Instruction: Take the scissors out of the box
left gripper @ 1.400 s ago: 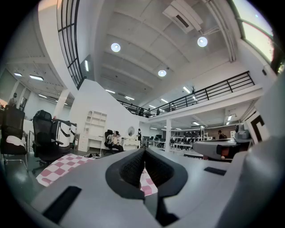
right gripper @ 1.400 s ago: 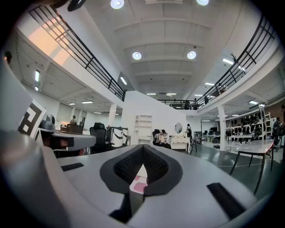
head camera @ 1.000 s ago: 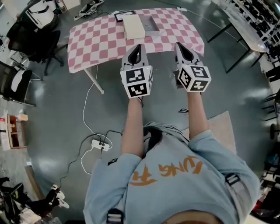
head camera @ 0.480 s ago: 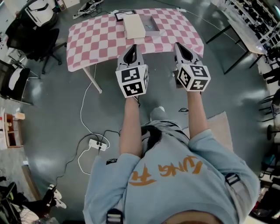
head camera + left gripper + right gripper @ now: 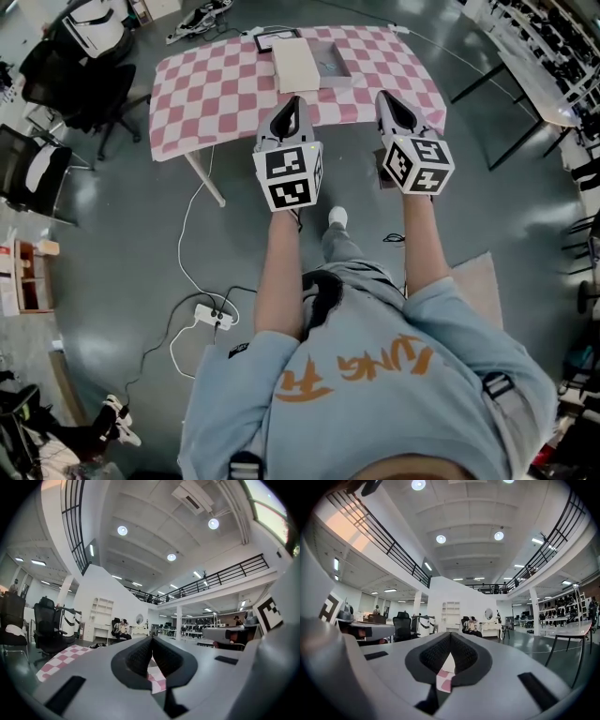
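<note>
Two grippers, one bench, one cream box. From the head view, the left gripper (image 5: 294, 101) and right gripper (image 5: 386, 97) hover side by side over the near edge of the pink-checked bench (image 5: 206, 84); the cream box (image 5: 296, 64) lies at 12 o'clock from the left gripper, its long axis running 12 to 6; the scissors cannot be seen. Only the gripper views show both pairs of jaws pressed together on nothing, and a distant seated person (image 5: 123, 627).

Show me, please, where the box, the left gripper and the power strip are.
box (image 5: 295, 64), head view, middle of its cream top.
left gripper (image 5: 296, 99), head view, between its closed fingertips.
power strip (image 5: 214, 314), head view, middle of its white body.
</note>
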